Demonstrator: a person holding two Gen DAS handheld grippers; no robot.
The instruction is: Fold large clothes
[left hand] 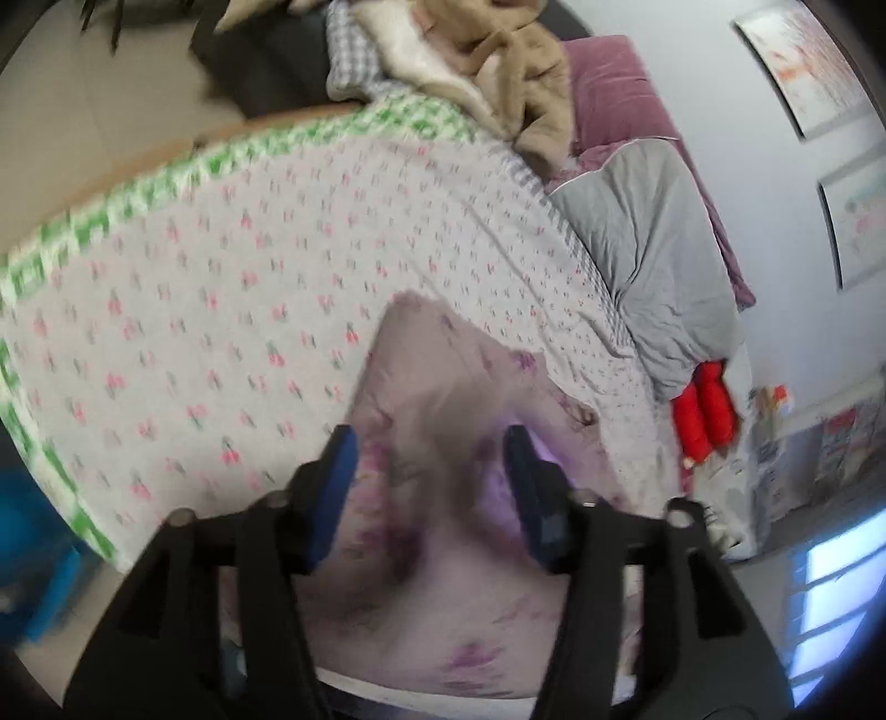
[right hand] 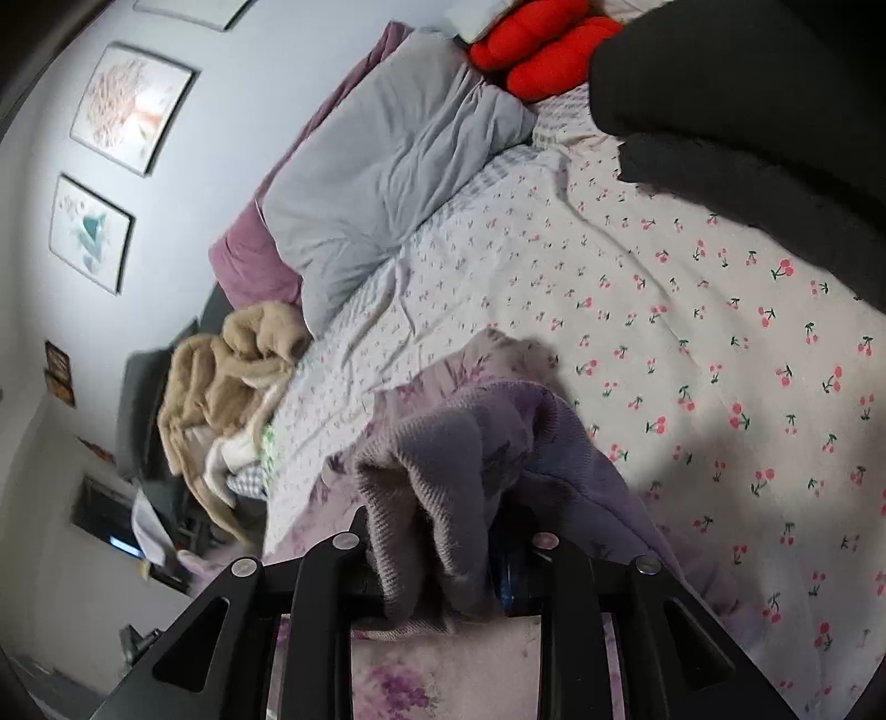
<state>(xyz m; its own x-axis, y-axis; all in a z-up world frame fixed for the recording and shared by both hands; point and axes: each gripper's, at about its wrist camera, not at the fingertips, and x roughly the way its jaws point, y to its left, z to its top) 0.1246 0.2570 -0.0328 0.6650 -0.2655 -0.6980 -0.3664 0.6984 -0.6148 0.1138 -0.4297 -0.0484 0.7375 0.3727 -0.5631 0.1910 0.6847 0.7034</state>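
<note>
In the left wrist view, the left gripper (left hand: 432,487) fills the lower middle of the frame. Its jaws stand apart, and the two blue pads (left hand: 332,493) have a wide gap between them. The lilac garment (left hand: 443,554) with a purple flower print lies below and between the jaws, at the lower centre of the frame, on the bed. I cannot tell if the pads touch the cloth, because this part is blurred. The bed is covered by a white sheet (left hand: 221,288) with a small cherry print and a green checked border at the left edge. At the upper right lie a grey pillow (left hand: 648,243) and a mauve blanket (left hand: 609,88). A beige fleece garment (left hand: 515,72) is heaped at the top centre. A red cushion (left hand: 706,410) sits at the right, below the pillow.

In the right wrist view, the right gripper (right hand: 437,559) is at the lower centre. Its jaws are clamped on a bunched fold of the lilac garment (right hand: 443,459), whose ribbed edge hangs over the jaws and hides most of them. The rest of the garment spreads on the cherry sheet (right hand: 692,332) at the bottom. The grey pillow (right hand: 387,166) is at the upper centre, the red cushion (right hand: 537,50) at the top, and the beige fleece garment (right hand: 221,387) at the left. Two framed pictures (right hand: 133,105) hang on the wall at the upper left.
</note>
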